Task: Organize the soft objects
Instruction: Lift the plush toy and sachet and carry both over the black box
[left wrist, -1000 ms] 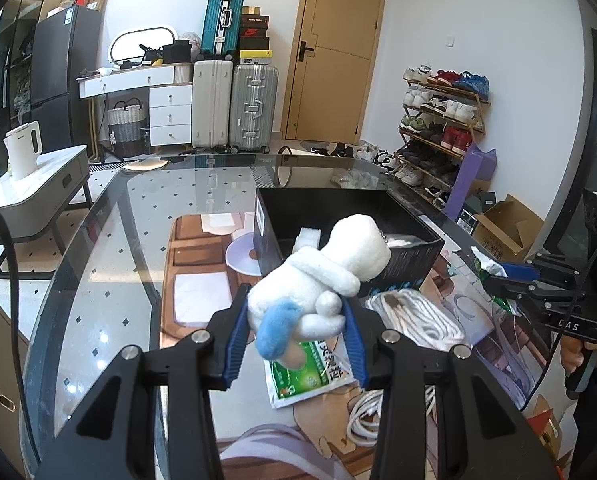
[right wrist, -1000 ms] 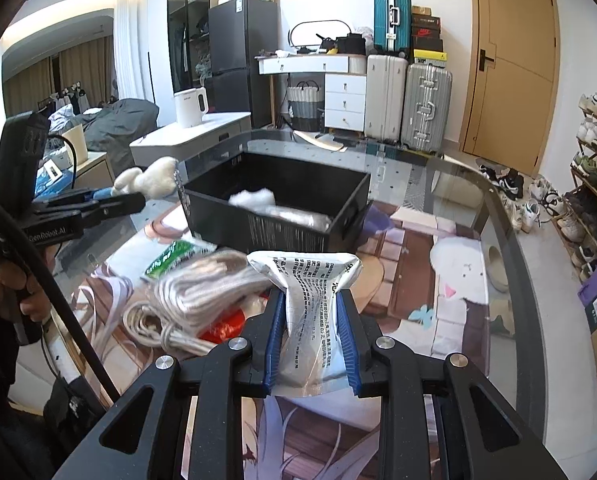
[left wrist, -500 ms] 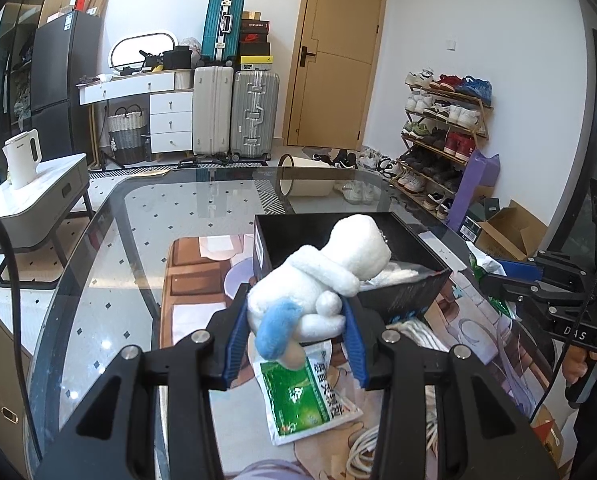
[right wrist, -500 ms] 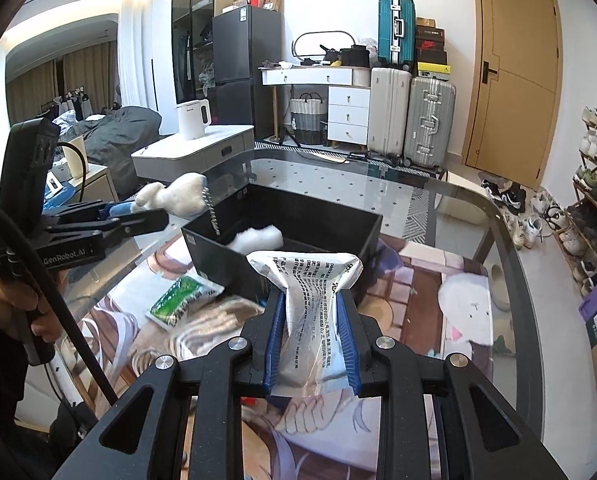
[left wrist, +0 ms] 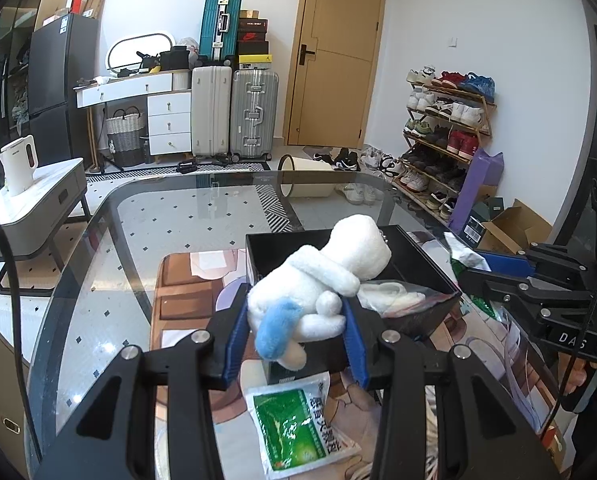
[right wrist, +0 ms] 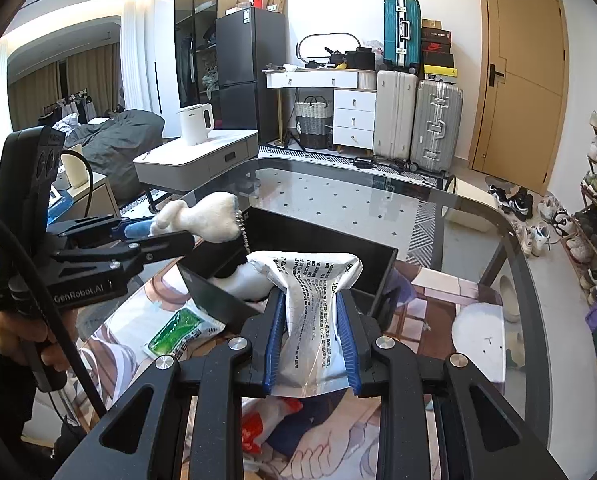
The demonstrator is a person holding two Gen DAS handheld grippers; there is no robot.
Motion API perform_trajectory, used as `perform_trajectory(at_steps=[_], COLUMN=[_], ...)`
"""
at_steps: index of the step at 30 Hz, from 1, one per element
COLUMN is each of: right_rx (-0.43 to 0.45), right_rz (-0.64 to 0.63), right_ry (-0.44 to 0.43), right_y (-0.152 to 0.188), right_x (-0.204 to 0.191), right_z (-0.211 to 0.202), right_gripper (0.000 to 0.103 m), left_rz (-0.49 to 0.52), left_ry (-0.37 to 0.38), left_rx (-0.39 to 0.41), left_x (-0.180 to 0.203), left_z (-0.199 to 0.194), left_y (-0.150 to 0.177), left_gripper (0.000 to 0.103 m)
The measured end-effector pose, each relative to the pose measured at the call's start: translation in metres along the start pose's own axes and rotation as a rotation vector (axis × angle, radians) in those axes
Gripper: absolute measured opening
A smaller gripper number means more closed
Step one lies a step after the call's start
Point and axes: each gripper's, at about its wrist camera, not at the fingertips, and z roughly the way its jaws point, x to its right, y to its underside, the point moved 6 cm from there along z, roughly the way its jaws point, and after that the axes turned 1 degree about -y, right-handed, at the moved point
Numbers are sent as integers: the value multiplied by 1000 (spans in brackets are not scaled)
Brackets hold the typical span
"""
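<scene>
My left gripper [left wrist: 294,332] is shut on a white plush toy [left wrist: 330,276] with a blue part, held just above the near rim of the black box [left wrist: 426,256]. It also shows in the right wrist view [right wrist: 202,220], over the box's left corner. My right gripper [right wrist: 310,332] is shut on a white printed pouch [right wrist: 314,304], held at the box's near edge [right wrist: 382,276]. The box holds a white soft item [left wrist: 390,292]. A green sachet [left wrist: 298,424] lies on the table below my left gripper.
The box stands on a printed mat [right wrist: 438,304] on a glass table [left wrist: 170,216]. White cord [left wrist: 438,408] and a red packet [right wrist: 266,424] lie near the front. A side table with a kettle [left wrist: 18,164] stands at the left; suitcases and a shoe rack stand behind.
Both grippers have risen and moved toward the box with their loads. The plush toy now hangs over the box's near rim, and the pouch has reached its edge.
</scene>
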Motion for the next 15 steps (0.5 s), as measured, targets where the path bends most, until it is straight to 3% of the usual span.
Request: perform_trajectory(at_steps=[15], right_rx=[-42], right_rz=[10], right_ry=[-12], right_y=[-18], right_x=[4], right_z=[34], right_gripper=[26], left_rz=[18], left_ry=[-15], left_rx=[-32], left_x=[4], left_z=[30], left_y=[-9], left_gripper=[41])
